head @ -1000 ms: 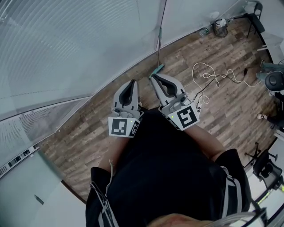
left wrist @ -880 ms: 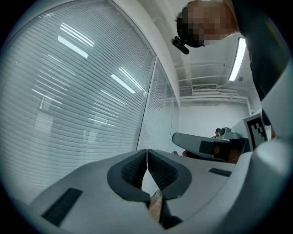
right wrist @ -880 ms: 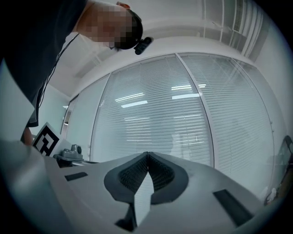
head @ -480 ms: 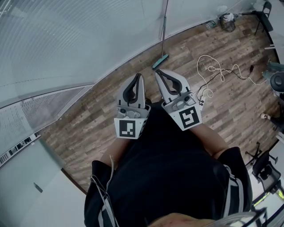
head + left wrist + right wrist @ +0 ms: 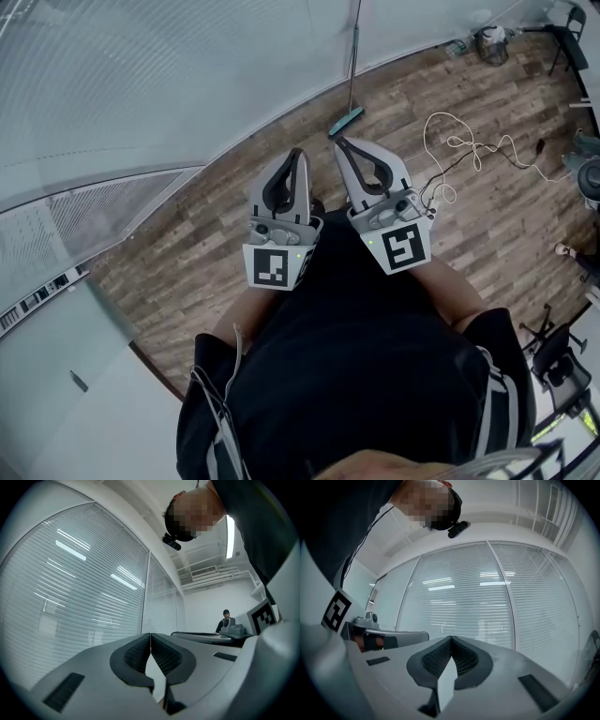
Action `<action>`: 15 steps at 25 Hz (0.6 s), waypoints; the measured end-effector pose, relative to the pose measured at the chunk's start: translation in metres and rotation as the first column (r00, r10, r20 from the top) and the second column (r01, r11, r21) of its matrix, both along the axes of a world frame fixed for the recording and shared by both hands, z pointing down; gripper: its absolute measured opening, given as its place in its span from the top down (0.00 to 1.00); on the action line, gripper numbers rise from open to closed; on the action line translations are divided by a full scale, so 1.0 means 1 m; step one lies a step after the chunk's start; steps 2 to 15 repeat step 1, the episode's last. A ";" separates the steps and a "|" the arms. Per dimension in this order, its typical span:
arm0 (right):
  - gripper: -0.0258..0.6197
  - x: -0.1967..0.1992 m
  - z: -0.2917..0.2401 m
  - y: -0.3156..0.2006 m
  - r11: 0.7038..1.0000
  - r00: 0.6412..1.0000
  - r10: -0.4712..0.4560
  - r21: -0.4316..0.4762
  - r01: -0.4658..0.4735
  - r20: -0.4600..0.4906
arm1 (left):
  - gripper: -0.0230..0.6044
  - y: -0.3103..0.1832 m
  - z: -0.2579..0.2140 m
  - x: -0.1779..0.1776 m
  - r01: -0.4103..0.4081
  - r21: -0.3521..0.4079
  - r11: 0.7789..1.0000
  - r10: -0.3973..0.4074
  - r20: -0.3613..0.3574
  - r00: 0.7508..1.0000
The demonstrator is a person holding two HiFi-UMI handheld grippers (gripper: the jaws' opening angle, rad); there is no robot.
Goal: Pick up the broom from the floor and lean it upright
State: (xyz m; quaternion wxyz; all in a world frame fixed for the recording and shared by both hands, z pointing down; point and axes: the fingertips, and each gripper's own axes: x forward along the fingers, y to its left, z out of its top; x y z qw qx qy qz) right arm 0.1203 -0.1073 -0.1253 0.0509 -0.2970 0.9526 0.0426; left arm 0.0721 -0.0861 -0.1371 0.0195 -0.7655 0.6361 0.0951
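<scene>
My left gripper (image 5: 297, 156) is clenched on nothing, its ribbed pads pressed tip to tip. My right gripper (image 5: 340, 143) is the same, closed tight and empty. I hold both close together in front of my chest, pointing toward 12 o'clock, the left at 9 o'clock of the right.

Just past the right gripper's tips, at 12 o'clock, the broom (image 5: 352, 80) is no longer lying on the floor (image 5: 187, 272). Its teal brush head (image 5: 345, 120) sits on the wood planks and its handle (image 5: 353, 56) rises against the glass wall (image 5: 169, 84) with the blinds. Neither gripper touches it. I judge the task done, or as good as done. A white cable (image 5: 459, 150) lies looped on the floor at about 2 o'clock, well apart from the broom.

If I had to take the broom again, I would expect it to be light, but long enough to swing like a lever. The handle looks thin, stiff and smooth, so it could slip or twist between my pads. I would grip it on the handle around mid-length, squarely across the pads, not on the soft bristles. The risk I see is the foot sliding out on the smooth planks, or the top skating sideways along the glass.
</scene>
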 end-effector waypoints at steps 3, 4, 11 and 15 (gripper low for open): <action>0.93 0.001 0.001 0.000 1.000 1.000 0.001 0.004 -0.001 -0.007 | 0.93 -0.001 -0.002 0.001 0.004 0.007 1.000 -0.004 -0.008 1.000; 0.93 0.001 0.001 0.000 1.000 1.000 0.001 0.004 -0.001 -0.007 | 0.93 -0.001 -0.002 0.001 0.004 0.007 1.000 -0.004 -0.008 1.000; 0.93 0.001 0.001 0.000 1.000 1.000 0.001 0.004 -0.001 -0.007 | 0.93 -0.001 -0.002 0.001 0.004 0.007 1.000 -0.004 -0.008 1.000; 0.93 0.001 0.001 0.000 1.000 1.000 0.001 0.004 -0.001 -0.007 | 0.93 -0.001 -0.002 0.001 0.004 0.007 1.000 -0.004 -0.008 1.000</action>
